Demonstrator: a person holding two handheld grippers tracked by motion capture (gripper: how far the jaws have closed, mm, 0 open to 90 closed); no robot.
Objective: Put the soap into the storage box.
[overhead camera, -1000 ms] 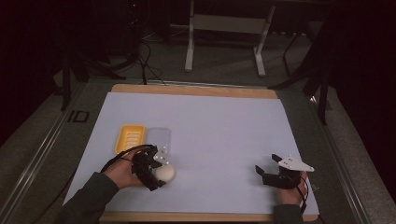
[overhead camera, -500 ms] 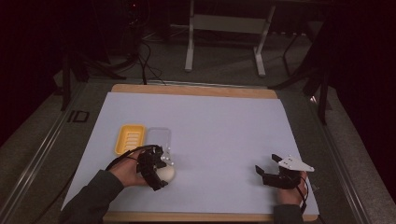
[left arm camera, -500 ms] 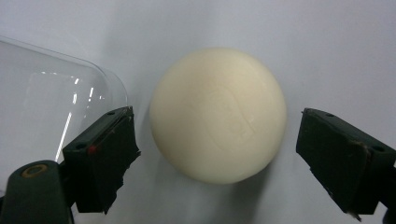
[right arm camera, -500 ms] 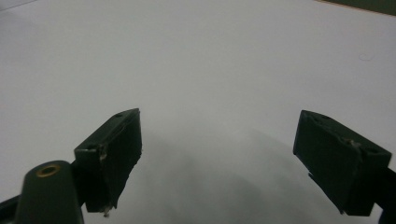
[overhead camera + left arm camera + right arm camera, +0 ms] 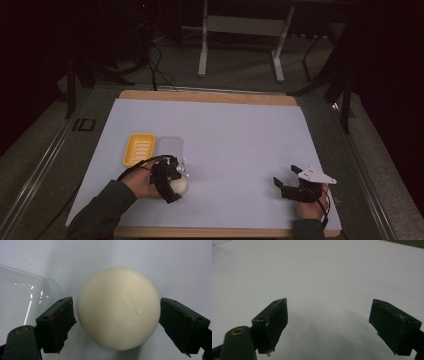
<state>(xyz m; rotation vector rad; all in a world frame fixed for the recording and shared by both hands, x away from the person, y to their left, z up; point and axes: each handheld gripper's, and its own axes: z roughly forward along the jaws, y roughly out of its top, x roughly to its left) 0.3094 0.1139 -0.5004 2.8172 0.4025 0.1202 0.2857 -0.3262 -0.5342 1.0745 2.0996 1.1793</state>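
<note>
Cream ball [image 5: 180, 186] at rest on the white sheet [image 5: 240, 135], on the near side of the yellow tray [image 5: 127, 150] and slightly to its right, close to the clear lid [image 5: 170, 145] lying right beside that tray. Seen from the left gripper view, same ball [image 5: 118, 308] round and smooth, a curved edge of the lid [image 5: 22, 295] just behind it.

Left gripper [image 5: 175, 181] set around the ball, one black jaw on each side, jaws having just been closing with the ball between them. Not yet clamped: thin gap visible at one pad [image 5: 58, 320], the other pad at the ball's edge or barely off it, contact too close to call. Left hand [image 5: 140, 182] low on the sheet, nearer the person than the tray.

Right gripper [image 5: 285, 175] far to the right of the tray, near the sheet's front right corner, well apart from the ball. Jaws spread wide in the right gripper view [image 5: 328, 320], bare white sheet between them.
</note>
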